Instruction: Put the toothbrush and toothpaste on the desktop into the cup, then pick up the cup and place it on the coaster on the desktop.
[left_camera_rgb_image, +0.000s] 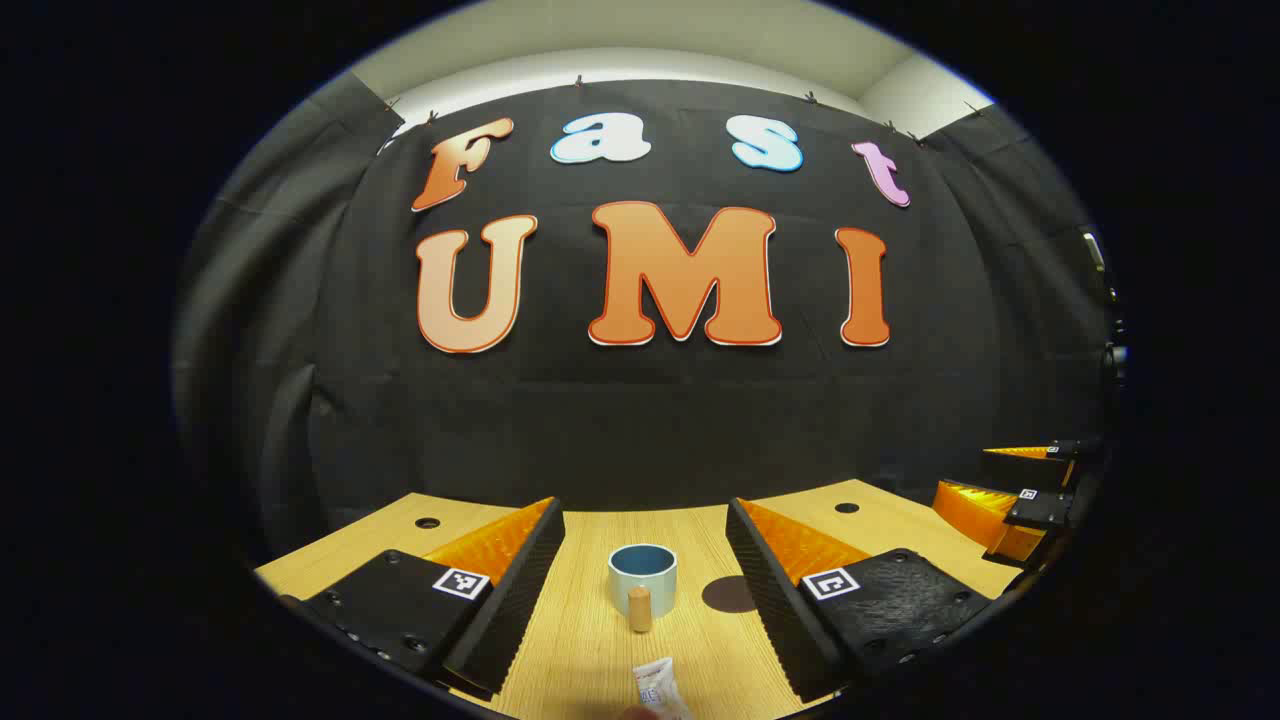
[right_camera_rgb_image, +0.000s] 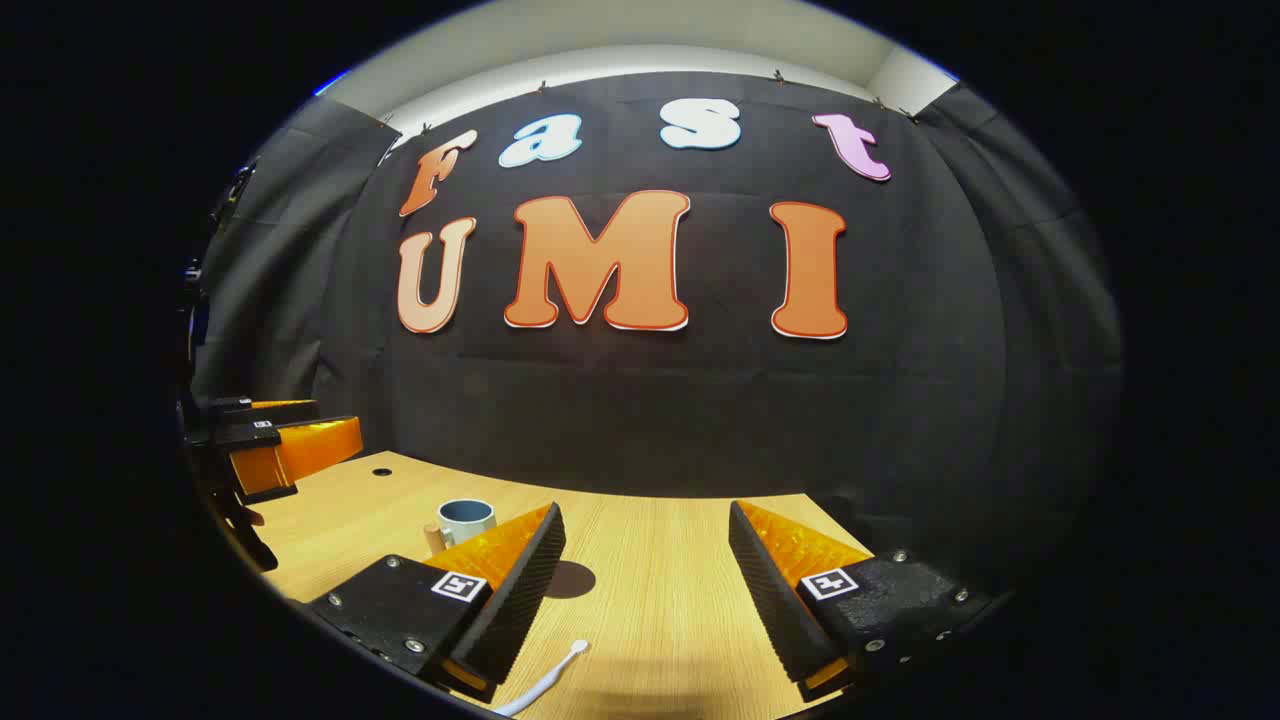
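In the left gripper view a blue-grey cup (left_camera_rgb_image: 642, 579) with a tan handle stands on the wooden desktop (left_camera_rgb_image: 590, 640), straight ahead between my left gripper's (left_camera_rgb_image: 645, 560) open fingers. The toothpaste tube (left_camera_rgb_image: 660, 690) lies nearer, at the bottom edge. A dark round coaster (left_camera_rgb_image: 728, 594) lies just right of the cup. In the right gripper view my right gripper (right_camera_rgb_image: 648, 560) is open over the desktop (right_camera_rgb_image: 650, 600); the white toothbrush (right_camera_rgb_image: 545, 682) lies low between its fingers, toward the left one. The cup (right_camera_rgb_image: 465, 520) stands far left and the coaster (right_camera_rgb_image: 570, 579) peeks past the left finger.
The right gripper (left_camera_rgb_image: 1020, 500) shows at the far right of the left gripper view, and the left gripper (right_camera_rgb_image: 270, 450) at the far left of the right gripper view. Small round holes (left_camera_rgb_image: 427, 523) mark the desktop's back corners. The black cloth wall closes the back.
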